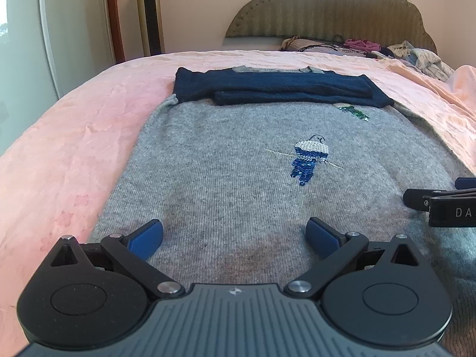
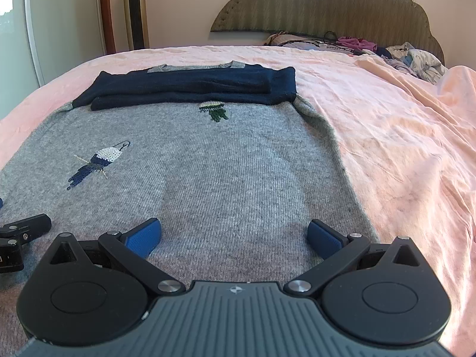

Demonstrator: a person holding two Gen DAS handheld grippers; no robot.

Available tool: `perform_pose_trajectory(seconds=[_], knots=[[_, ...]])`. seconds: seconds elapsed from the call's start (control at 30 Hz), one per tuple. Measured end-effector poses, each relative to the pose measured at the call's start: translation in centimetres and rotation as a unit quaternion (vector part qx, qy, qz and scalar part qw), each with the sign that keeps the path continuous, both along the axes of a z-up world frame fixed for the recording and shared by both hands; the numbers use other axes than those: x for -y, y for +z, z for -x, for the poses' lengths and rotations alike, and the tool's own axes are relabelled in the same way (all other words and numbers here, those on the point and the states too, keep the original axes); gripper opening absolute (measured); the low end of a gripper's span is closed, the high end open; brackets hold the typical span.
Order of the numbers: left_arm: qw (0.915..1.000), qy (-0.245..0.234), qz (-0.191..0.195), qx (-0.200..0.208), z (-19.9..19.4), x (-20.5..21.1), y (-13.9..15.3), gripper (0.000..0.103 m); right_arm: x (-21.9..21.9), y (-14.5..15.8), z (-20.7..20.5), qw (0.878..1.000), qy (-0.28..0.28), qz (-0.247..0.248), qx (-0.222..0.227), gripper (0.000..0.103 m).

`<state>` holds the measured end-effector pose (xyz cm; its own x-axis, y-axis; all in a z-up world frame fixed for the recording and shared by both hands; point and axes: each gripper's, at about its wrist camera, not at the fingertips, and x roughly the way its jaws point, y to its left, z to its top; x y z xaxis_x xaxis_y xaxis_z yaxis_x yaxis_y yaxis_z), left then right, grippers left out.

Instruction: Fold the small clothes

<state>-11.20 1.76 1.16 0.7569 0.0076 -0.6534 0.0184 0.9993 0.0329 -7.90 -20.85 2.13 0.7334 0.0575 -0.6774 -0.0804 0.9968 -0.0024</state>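
Observation:
A grey knit sweater (image 1: 232,184) (image 2: 232,172) lies flat on the pink bedspread (image 1: 59,148) (image 2: 401,148). Its two navy sleeves (image 1: 273,89) (image 2: 193,87) are folded across the chest near the collar. A sequin bird patch (image 1: 311,157) (image 2: 98,163) and a green patch (image 1: 354,111) (image 2: 215,110) decorate the front. My left gripper (image 1: 235,235) hovers open over the sweater's lower left part, nothing between its blue pads. My right gripper (image 2: 235,235) is open over the lower right part, close to the right side edge. Each gripper shows at the edge of the other's view.
An upholstered headboard (image 1: 342,9) stands at the far end of the bed, with a heap of clothes and cables (image 1: 401,49) (image 2: 386,47) in front of it. A tower fan (image 1: 150,12) and a white wardrobe door (image 1: 53,29) stand at the left beyond the bed.

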Motion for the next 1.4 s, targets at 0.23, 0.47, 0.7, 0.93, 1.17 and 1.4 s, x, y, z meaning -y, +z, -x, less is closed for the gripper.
perform_pose_trajectory(seconds=[0.23, 0.47, 0.7, 0.93, 1.17, 1.4], knots=[[1.0000, 0.000, 0.002, 0.000, -0.1, -0.2, 0.0, 0.103, 0.0, 0.0, 0.0, 1.000, 0.000, 0.000, 0.000, 0.103], [0.9999, -0.011, -0.003, -0.006, 1.0, -0.4, 0.2, 0.103, 0.2, 0.2, 0.3, 1.000, 0.010, 0.000, -0.006, 0.103], [0.9988, -0.048, -0.008, -0.006, 4.4, -0.7, 0.4, 0.103, 1.4, 0.7, 3.8, 0.998, 0.061, -0.005, -0.001, 0.103], [0.9973, -0.071, -0.005, -0.016, 5.9, -1.4, 0.6, 0.103, 3.1, 1.6, 6.2, 0.995, 0.090, -0.042, -0.015, 0.103], [0.9982, -0.058, -0.007, -0.014, 6.3, -1.0, 0.5, 0.103, 1.9, 1.1, 5.9, 0.996, 0.090, 0.000, -0.026, 0.103], [0.9987, -0.050, -0.007, -0.007, 6.8, -0.9, 0.3, 0.103, 2.0, 1.0, 6.4, 0.996, 0.084, 0.001, -0.023, 0.103]])
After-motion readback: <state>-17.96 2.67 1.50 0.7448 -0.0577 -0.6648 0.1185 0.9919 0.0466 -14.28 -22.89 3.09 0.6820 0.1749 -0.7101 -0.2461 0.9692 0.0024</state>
